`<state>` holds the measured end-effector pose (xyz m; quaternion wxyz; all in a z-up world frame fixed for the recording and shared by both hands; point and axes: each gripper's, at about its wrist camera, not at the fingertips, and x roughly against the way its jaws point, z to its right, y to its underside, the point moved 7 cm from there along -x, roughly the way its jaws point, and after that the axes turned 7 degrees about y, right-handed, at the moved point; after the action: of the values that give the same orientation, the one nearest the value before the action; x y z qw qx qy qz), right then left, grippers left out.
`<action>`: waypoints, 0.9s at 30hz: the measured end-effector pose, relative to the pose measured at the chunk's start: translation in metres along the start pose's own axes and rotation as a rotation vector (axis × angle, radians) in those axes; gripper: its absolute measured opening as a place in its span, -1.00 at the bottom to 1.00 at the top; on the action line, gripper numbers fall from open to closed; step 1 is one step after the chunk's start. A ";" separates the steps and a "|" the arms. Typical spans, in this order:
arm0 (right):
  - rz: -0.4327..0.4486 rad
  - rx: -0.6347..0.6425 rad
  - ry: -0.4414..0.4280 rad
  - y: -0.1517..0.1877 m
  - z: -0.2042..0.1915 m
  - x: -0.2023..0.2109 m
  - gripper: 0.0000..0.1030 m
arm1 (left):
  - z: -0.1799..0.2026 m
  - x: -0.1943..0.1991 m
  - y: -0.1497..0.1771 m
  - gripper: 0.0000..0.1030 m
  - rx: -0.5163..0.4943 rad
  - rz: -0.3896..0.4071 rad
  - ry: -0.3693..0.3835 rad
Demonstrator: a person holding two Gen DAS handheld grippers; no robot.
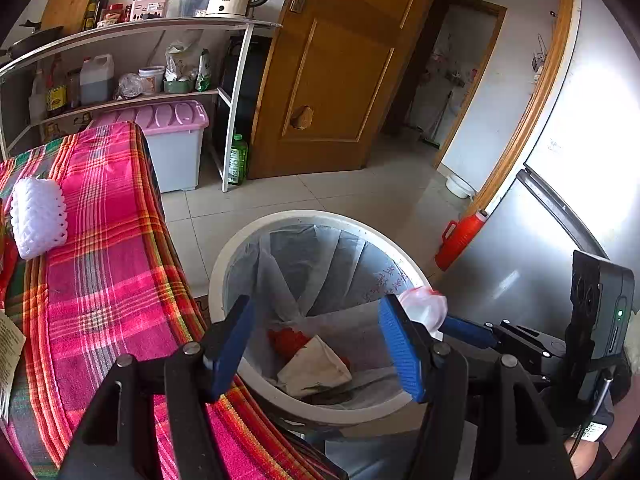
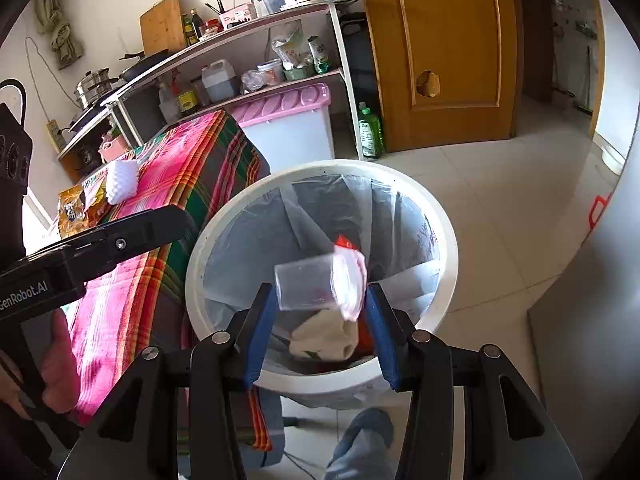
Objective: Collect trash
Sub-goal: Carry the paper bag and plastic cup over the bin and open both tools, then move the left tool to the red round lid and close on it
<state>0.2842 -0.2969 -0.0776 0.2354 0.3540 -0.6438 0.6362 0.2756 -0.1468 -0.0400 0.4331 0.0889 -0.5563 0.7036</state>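
Note:
A white trash bin with a grey liner stands on the floor beside the table. At its bottom lie a crumpled beige paper and a red wrapper. My left gripper hangs open over the bin's mouth with nothing between its blue pads. My right gripper is shut on a clear plastic cup with a white and red film lid, held sideways above the bin. On the pink plaid tablecloth lie a white foam net and an orange snack packet.
A shelf unit with bottles and a kettle stands behind the table. A pink-lidded box and a green bottle stand under it. A wooden door is beyond. At the right are a red thermos and a steel fridge.

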 end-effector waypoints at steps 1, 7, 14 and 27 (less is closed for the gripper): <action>-0.005 0.001 0.004 0.001 0.001 -0.001 -0.06 | 0.000 0.000 0.000 0.28 0.002 0.001 0.001; -0.002 0.001 0.005 0.001 0.000 0.001 -0.02 | -0.003 0.010 -0.001 0.28 0.006 0.018 0.001; 0.036 0.017 -0.003 -0.003 -0.008 0.014 -0.02 | -0.004 0.028 0.000 0.28 0.000 0.052 -0.014; 0.106 0.068 -0.058 -0.007 -0.050 0.047 -0.02 | -0.032 0.085 0.015 0.28 0.039 0.136 -0.112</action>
<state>0.2522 -0.2547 -0.0337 0.1702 0.3453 -0.6462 0.6589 0.2240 -0.0758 -0.0107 0.3509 0.0987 -0.5704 0.7360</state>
